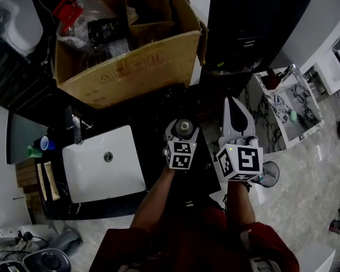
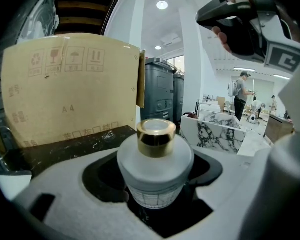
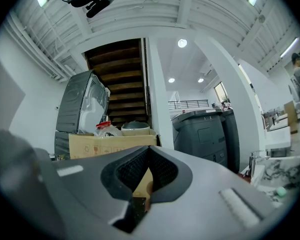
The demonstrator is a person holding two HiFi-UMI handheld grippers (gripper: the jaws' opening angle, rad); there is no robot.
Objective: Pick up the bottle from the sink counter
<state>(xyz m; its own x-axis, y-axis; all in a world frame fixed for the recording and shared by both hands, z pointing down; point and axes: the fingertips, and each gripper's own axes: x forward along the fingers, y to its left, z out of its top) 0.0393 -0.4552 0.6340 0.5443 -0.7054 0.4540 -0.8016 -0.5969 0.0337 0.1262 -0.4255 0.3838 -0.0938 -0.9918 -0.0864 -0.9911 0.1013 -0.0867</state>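
A squat frosted white bottle (image 2: 155, 171) with a gold cap (image 2: 156, 136) sits upright between the jaws of my left gripper (image 2: 155, 189), whose pads press its sides. From the head view the bottle (image 1: 185, 128) shows in that gripper (image 1: 184, 134) above the black sink counter (image 1: 153, 109), just right of the white basin; whether it rests on the counter I cannot tell. My right gripper (image 1: 234, 103) hovers beside it on the right, jaws together with nothing in them, and in the right gripper view it (image 3: 145, 156) points up at the room.
A large open cardboard box (image 1: 130, 55) full of items stands on the counter behind the bottle. The white sink (image 1: 90, 180) with its faucet (image 1: 76, 130) lies at left, with blue and green cups (image 1: 42, 146) beside it. A marble-patterned tray (image 1: 283, 103) stands at right.
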